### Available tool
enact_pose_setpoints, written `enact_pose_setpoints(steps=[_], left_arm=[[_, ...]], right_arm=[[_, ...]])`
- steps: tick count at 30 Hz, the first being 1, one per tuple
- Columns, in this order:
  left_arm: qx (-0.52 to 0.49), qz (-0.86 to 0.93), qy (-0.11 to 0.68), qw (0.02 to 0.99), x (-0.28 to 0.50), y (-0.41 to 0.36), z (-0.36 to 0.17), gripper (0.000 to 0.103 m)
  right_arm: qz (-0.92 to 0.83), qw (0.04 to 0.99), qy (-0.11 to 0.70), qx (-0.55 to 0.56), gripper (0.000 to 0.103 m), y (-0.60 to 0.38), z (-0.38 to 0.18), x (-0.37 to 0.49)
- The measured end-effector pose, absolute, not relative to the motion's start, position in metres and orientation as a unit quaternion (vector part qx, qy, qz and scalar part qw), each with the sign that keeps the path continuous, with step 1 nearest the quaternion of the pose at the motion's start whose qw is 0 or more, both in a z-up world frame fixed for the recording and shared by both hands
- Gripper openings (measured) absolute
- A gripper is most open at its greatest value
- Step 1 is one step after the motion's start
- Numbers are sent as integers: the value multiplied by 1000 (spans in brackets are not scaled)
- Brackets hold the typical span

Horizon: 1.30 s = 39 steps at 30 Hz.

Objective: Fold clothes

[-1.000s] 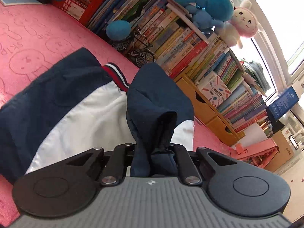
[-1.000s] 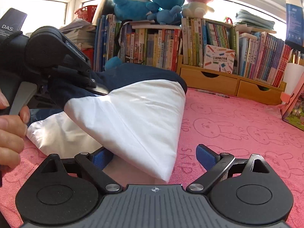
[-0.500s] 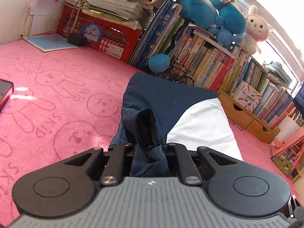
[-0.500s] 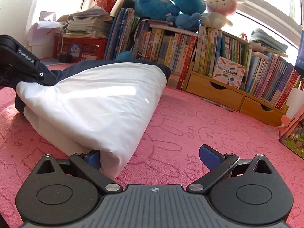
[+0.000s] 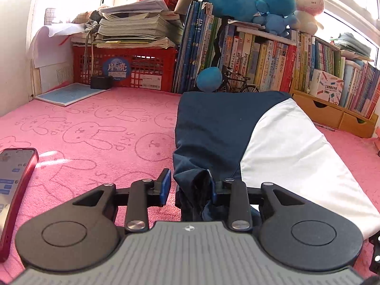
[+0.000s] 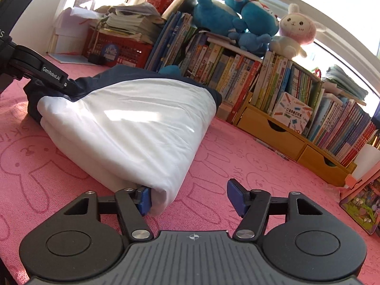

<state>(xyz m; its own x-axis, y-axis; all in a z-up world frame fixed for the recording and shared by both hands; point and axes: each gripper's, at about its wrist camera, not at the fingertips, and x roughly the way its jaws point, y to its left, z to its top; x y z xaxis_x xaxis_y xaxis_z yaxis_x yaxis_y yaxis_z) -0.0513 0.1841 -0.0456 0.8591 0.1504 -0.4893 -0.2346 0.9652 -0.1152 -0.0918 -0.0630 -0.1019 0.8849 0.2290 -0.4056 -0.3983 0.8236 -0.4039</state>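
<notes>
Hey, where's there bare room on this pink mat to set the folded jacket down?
Free: the pink mat between the phone, red crate and jacket; also the mat right of the jacket, before the wooden drawers. Crowded: the back edge along the books.

Black left gripper (image 5: pixel 188 186), blue pads (image 5: pixel 165 185), silver screws, ribbed grey housing

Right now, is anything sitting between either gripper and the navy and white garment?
Nothing visible. The left gripper is opening with navy cloth of the garment between its fingers. The right gripper is closing, its left pad against the white folded edge. The phone lies off to the side.
</notes>
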Motion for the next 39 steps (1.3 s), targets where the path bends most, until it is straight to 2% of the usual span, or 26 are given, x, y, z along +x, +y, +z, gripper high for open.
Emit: enact_pose_setpoints(steps=[1, 2, 4, 5, 8, 12, 16, 21, 23, 29, 30, 31, 33, 37, 38, 39], left_arm=[[-84, 96, 246, 961, -51, 184, -45, 32], [-82, 93, 246, 961, -51, 184, -45, 32], [-84, 96, 240, 962, -53, 185, -44, 32], [-86, 101, 235, 963, -55, 187, -42, 32], [-97, 136, 217, 962, -66, 194, -31, 34], [-81, 202, 173, 961, -83, 192, -9, 31], [-100, 125, 152, 975, -91, 173, 7, 32], [-37, 80, 182, 979, -77, 128, -11, 43], [-25, 85, 209, 974, -71, 124, -24, 44], [-1, 102, 253, 962, -72, 138, -56, 44], [6, 102, 252, 962, -75, 137, -58, 44], [12, 102, 251, 963, -76, 136, -59, 44], [12, 100, 249, 963, -78, 136, -60, 45], [-12, 91, 254, 963, -79, 142, -60, 46], [-16, 89, 253, 963, -79, 143, -61, 46], [-18, 88, 252, 964, -80, 144, -61, 46]], right_arm=[[167, 937, 169, -256, 44, -61, -102, -94], [169, 934, 168, -266, 41, -58, -103, -95], [179, 925, 172, -288, 24, -50, -107, -96], [183, 921, 174, -297, 22, -45, -110, -97], [183, 912, 169, -326, 21, -37, -119, -100], [184, 909, 166, -334, 21, -35, -122, -101], [186, 909, 167, -332, 21, -36, -122, -101], [192, 909, 169, -328, 21, -38, -120, -100], [200, 912, 177, -313, 21, -43, -117, -97], [283, 902, 242, -219, 29, -81, -90, -85], [301, 896, 259, -199, 37, -91, -83, -83], [316, 891, 273, -178, 52, -101, -75, -82], [339, 889, 273, -141, 66, -115, -56, -80], [355, 891, 262, -106, 68, -104, -22, -62], [355, 892, 260, -103, 67, -96, -14, -55], [358, 890, 262, -104, 60, -84, -9, -47]])
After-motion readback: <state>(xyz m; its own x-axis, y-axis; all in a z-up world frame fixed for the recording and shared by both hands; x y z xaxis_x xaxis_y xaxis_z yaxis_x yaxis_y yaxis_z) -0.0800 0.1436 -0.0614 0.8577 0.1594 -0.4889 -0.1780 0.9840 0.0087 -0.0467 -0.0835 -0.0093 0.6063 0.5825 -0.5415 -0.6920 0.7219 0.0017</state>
